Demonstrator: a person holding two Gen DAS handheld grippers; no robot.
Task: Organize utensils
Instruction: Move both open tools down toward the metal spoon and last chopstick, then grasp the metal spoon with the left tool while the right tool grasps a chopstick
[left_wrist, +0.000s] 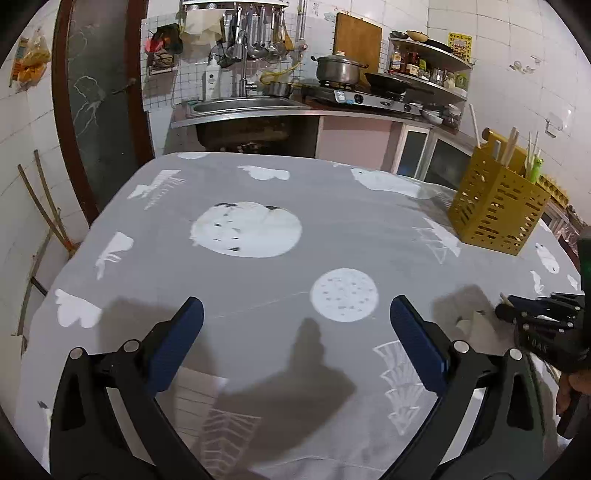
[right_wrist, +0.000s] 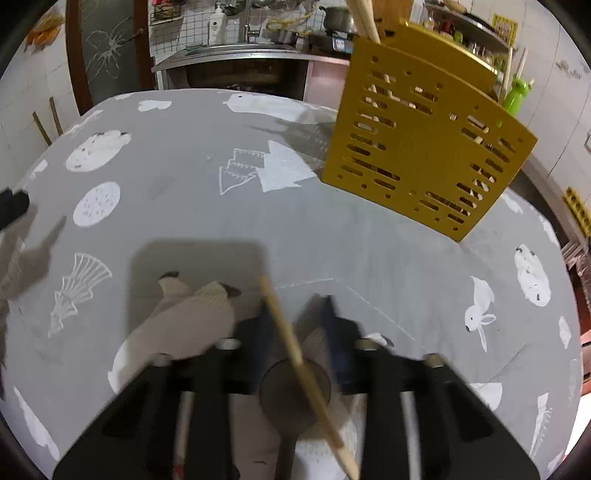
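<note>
Right tongs (right_wrist: 295, 314) clamp a wooden chopstick (right_wrist: 295, 354) near the yellow utensil holder (right_wrist: 424, 147); left tongs (left_wrist: 295, 314) gape empty over the bench (left_wrist: 258, 288).

Left gripper (left_wrist: 295, 325) just hangs there, jaws spread wide; right gripper (right_wrist: 295, 314) has its jaws pinched nearly together.

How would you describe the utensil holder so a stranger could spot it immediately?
Start at the grey printed tablecloth covering the table. Near its far right corner stands the yellow perforated plastic utensil holder, with chopsticks poking from its top. Nothing else standing on the cloth is boxy and yellow.
</note>
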